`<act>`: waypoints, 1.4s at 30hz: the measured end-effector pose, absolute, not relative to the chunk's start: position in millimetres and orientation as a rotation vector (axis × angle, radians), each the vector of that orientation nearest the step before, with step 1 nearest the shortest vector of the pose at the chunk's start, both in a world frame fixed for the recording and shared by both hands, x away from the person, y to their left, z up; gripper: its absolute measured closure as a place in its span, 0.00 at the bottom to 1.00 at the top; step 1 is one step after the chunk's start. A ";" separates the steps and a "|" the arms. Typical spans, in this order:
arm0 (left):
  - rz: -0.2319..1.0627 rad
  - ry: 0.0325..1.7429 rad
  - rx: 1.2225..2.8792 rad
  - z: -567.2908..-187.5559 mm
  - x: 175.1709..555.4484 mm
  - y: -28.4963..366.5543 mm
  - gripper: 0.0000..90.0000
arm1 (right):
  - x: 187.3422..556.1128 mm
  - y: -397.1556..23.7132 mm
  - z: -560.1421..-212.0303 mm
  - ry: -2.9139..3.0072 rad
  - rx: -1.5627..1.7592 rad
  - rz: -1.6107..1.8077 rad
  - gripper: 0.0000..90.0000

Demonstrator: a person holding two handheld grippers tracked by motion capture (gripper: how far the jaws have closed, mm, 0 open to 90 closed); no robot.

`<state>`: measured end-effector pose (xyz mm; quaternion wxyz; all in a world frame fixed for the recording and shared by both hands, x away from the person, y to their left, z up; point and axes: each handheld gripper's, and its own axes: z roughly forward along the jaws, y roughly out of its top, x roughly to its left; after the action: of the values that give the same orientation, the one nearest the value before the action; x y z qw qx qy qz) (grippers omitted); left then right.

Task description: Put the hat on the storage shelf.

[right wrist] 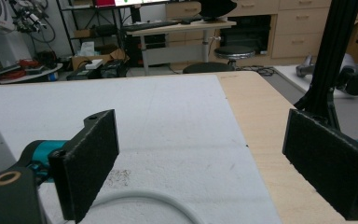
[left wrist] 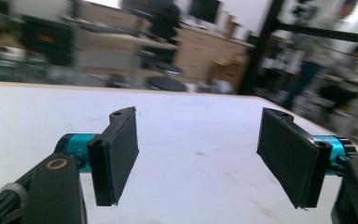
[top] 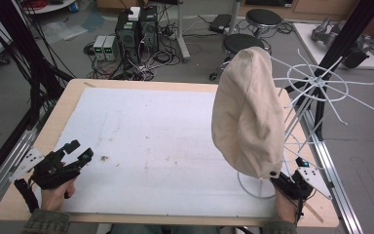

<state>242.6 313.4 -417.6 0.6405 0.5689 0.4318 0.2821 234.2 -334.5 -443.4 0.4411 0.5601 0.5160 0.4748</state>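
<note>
My left gripper spread wide near the table's left edge, open white mat ahead, right gripper spread, empty, beside the stand's ring base, beige cap hanging on the white wire stand near the right edge

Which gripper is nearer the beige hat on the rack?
Right. The right gripper sits just below the beige hat, by the rack's base; the left gripper is far across the table.

Wooden table, white sheet on it, rack base.
</note>
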 end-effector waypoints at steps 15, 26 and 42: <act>1.048 1.351 1.170 -436.6 239.5 323.7 0.29 | 232.7 -331.2 -444.3 1.251 1.390 1.152 0.10; 1.064 1.377 1.121 -436.3 235.8 330.1 0.29 | 232.1 -331.5 -444.3 1.253 1.393 1.156 0.10; 1.041 1.357 1.118 -435.9 235.0 327.2 0.29 | 230.6 -332.3 -443.7 1.247 1.401 1.166 0.10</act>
<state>235.0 327.2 -435.9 0.5220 0.4666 0.5665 0.4345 230.6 -332.3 -443.7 0.4497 0.5665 0.5044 0.4716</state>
